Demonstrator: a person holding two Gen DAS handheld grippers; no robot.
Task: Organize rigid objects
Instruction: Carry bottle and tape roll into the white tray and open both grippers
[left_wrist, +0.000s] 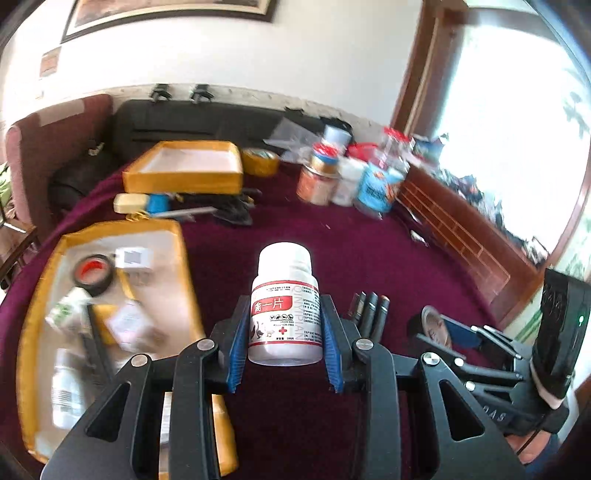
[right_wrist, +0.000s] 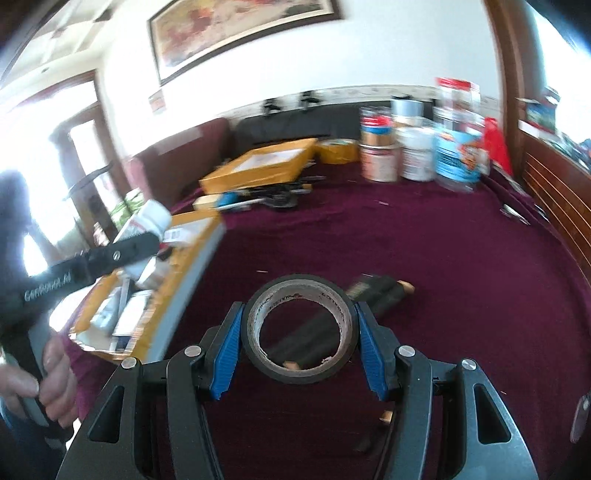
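Note:
My left gripper (left_wrist: 284, 325) is shut on a white pill bottle (left_wrist: 283, 306) with a red-and-white label, held upright above the maroon tablecloth (left_wrist: 369, 258). The right wrist view shows the bottle (right_wrist: 149, 218) over the near yellow tray (right_wrist: 184, 266). My right gripper (right_wrist: 299, 332) is shut on a black tape roll (right_wrist: 299, 328), its hole facing the camera, above several black pens (right_wrist: 384, 290). The left wrist view shows the right gripper (left_wrist: 454, 328) and those pens (left_wrist: 371, 314) at lower right.
The near yellow tray (left_wrist: 177, 258) holds a black-and-red tape roll (left_wrist: 92, 273), bottles and packets. An empty yellow tray (left_wrist: 184, 173) lies further back, with yellow tape (left_wrist: 260, 160) beside it. Jars and cans (left_wrist: 351, 177) cluster at the back right. Tools (left_wrist: 221, 210) lie between the trays.

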